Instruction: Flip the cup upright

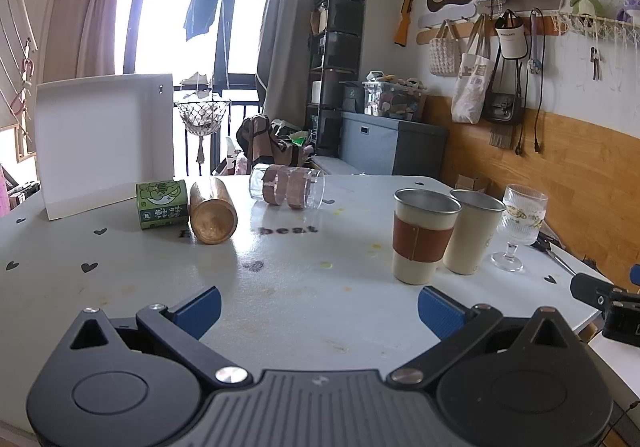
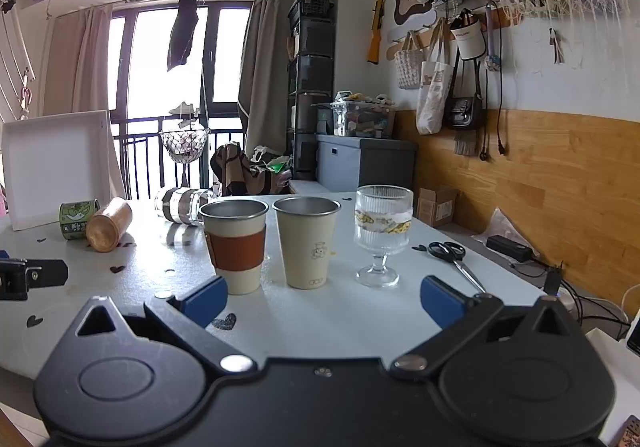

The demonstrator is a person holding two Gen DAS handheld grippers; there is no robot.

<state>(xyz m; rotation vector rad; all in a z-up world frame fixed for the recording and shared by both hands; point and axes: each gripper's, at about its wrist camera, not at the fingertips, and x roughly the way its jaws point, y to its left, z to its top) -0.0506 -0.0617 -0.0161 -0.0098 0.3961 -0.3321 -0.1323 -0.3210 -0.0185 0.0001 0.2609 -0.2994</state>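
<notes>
Three cups lie on their sides at the far left of the white table (image 1: 280, 287): a wooden cup (image 1: 212, 212), a green printed cup (image 1: 162, 204) and a clear glass with brown bands (image 1: 289, 188). They also show in the right wrist view: the wooden cup (image 2: 108, 224), green cup (image 2: 78, 219) and glass (image 2: 180, 205). Upright stand a sleeved metal cup (image 1: 424, 235) (image 2: 236, 245), a plain cream cup (image 1: 472, 231) (image 2: 306, 241) and a stemmed glass (image 1: 520, 231) (image 2: 382, 233). My left gripper (image 1: 320, 311) and right gripper (image 2: 322, 301) are open and empty, low over the near table.
A white tray (image 1: 104, 139) stands on edge at the back left. Scissors (image 2: 454, 257) lie right of the stemmed glass. A black charger and cables (image 2: 516, 249) lie at the right edge. The right gripper's body (image 1: 608, 303) shows at the left view's right edge.
</notes>
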